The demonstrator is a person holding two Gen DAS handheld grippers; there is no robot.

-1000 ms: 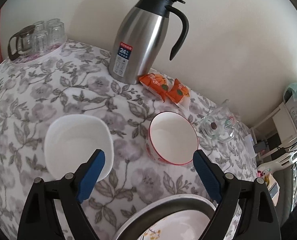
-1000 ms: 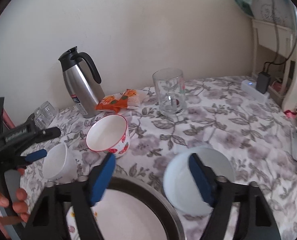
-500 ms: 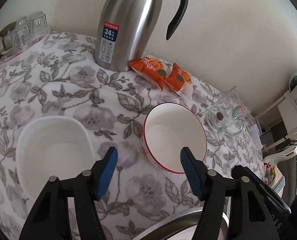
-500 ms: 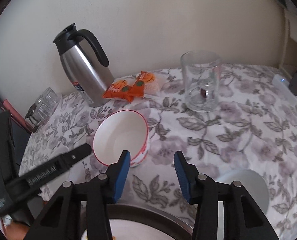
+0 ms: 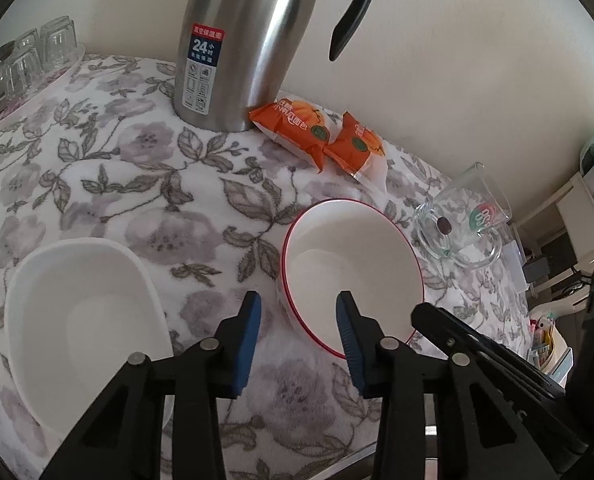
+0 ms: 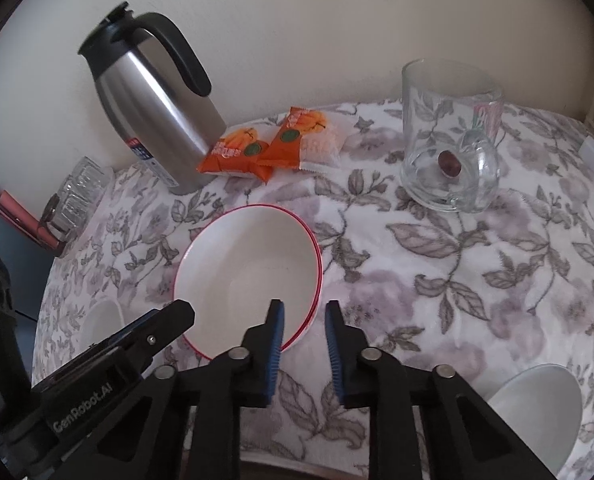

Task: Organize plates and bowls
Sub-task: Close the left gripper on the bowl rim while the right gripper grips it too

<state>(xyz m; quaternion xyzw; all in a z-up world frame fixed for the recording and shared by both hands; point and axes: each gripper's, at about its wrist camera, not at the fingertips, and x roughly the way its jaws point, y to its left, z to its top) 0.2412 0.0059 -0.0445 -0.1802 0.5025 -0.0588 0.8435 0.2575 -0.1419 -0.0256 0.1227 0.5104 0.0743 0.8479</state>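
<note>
Tablecloth (image 6: pixel 477 264) in grey-lilac flower print over the whole surface, plain cream wall (image 6: pixel 297 20) behind. Red-rimmed bowl (image 6: pixel 249 272) near the middle: steel thermos jug (image 6: pixel 157 112) behind it to the left, orange snack packets (image 6: pixel 273 144) just behind, glass mug (image 6: pixel 449 140) behind to the right, white square bowl (image 5: pixel 81 320) to its left. Left gripper (image 5: pixel 299 312) and right gripper (image 6: pixel 303 320) both closing astride the bowl's near rim, one pad inside, one outside, not yet pressing.
</note>
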